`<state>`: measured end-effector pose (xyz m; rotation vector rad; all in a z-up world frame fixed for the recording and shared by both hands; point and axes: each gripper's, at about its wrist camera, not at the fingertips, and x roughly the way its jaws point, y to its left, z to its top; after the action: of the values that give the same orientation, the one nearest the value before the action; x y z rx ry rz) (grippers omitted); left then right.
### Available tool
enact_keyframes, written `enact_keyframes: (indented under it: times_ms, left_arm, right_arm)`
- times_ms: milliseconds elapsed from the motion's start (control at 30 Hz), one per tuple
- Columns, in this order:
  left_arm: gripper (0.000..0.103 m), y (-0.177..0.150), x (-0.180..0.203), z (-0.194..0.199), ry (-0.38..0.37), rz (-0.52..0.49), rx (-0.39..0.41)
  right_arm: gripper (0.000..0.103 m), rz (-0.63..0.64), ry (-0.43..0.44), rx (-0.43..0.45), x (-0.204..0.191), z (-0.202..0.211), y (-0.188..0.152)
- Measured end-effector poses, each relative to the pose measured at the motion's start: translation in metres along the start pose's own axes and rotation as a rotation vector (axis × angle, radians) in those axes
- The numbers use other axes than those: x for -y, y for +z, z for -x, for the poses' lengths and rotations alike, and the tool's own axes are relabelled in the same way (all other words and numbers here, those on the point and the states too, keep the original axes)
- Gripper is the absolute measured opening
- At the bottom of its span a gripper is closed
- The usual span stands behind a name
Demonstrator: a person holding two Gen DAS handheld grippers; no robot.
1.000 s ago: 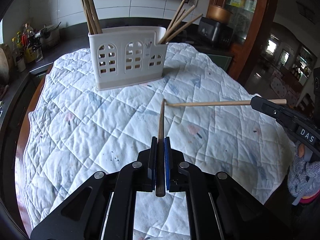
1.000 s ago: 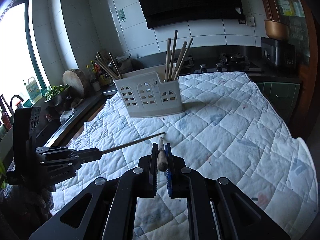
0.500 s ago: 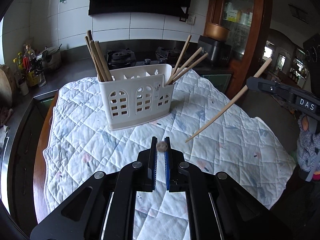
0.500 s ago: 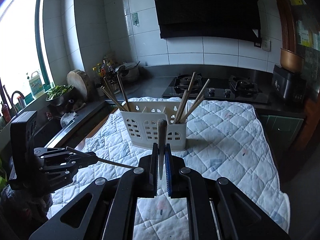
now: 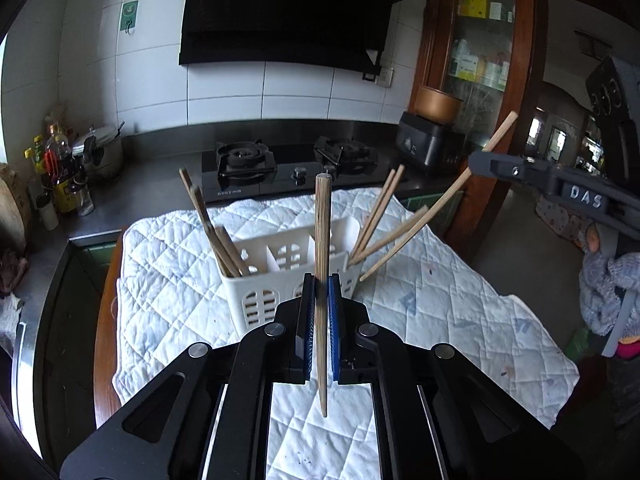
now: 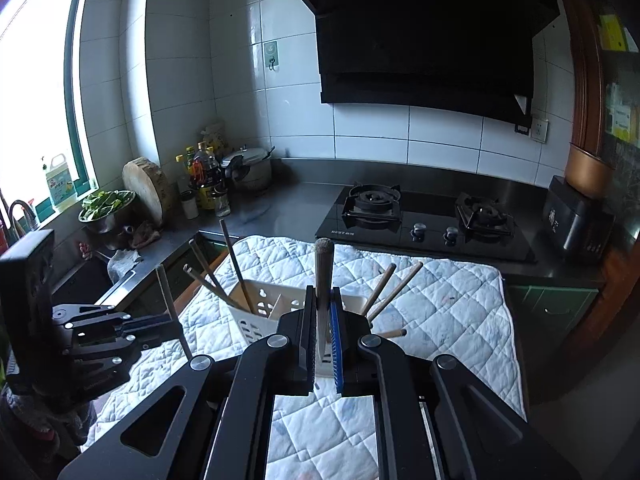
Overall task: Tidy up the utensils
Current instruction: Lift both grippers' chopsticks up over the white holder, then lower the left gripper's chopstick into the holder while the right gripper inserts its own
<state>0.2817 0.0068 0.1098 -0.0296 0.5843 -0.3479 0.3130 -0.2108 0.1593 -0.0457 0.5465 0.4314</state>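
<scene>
A white slotted utensil caddy (image 5: 280, 276) stands on a quilted white cloth (image 5: 440, 312), with several wooden chopsticks leaning in its left compartment (image 5: 218, 236) and its right compartment (image 5: 380, 216). My left gripper (image 5: 322, 292) is shut on one chopstick (image 5: 322, 220), held nearly upright in the air just before the caddy. In the same view my right gripper (image 5: 478, 162) comes in from the right, shut on a slanted chopstick (image 5: 416, 224) whose lower tip hangs beside the caddy's right end. In the right wrist view the right gripper (image 6: 322, 312) clamps its chopstick (image 6: 323, 264) above the caddy (image 6: 260, 300), and the left gripper (image 6: 160, 324) is at the left.
Behind the cloth are a black gas hob (image 6: 424, 216) and a steel counter. Bottles (image 6: 204, 184), a pot (image 6: 250, 168) and a wooden block (image 6: 144, 184) crowd the back left; a dark cooker (image 6: 576, 216) stands at the right. A gloved hand (image 5: 608, 288) holds the right gripper.
Both grippers have risen off the cloth with their chopsticks and come closer to the caddy. Both chopsticks swung from near level to steep, the left one now almost upright.
</scene>
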Motion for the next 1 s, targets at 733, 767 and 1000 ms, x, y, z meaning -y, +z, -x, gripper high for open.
enact_keyframes:
  times_ms: [733,767,1000]
  left_arm:
    - [0.005,0.074,-0.040,-0.037,0.158,0.054,0.109]
    - [0.005,0.073,-0.041,-0.040,0.158,0.050,0.100]
    - [0.005,0.065,-0.041,-0.050,0.152,0.022,0.064]
  right_arm:
    - [0.007,0.004,-0.039,-0.082,0.001,-0.086,0.014]
    - [0.007,0.006,-0.039,-0.085,0.001,-0.087,0.013]
    - [0.007,0.010,-0.038,-0.101,0.001,-0.094,0.009]
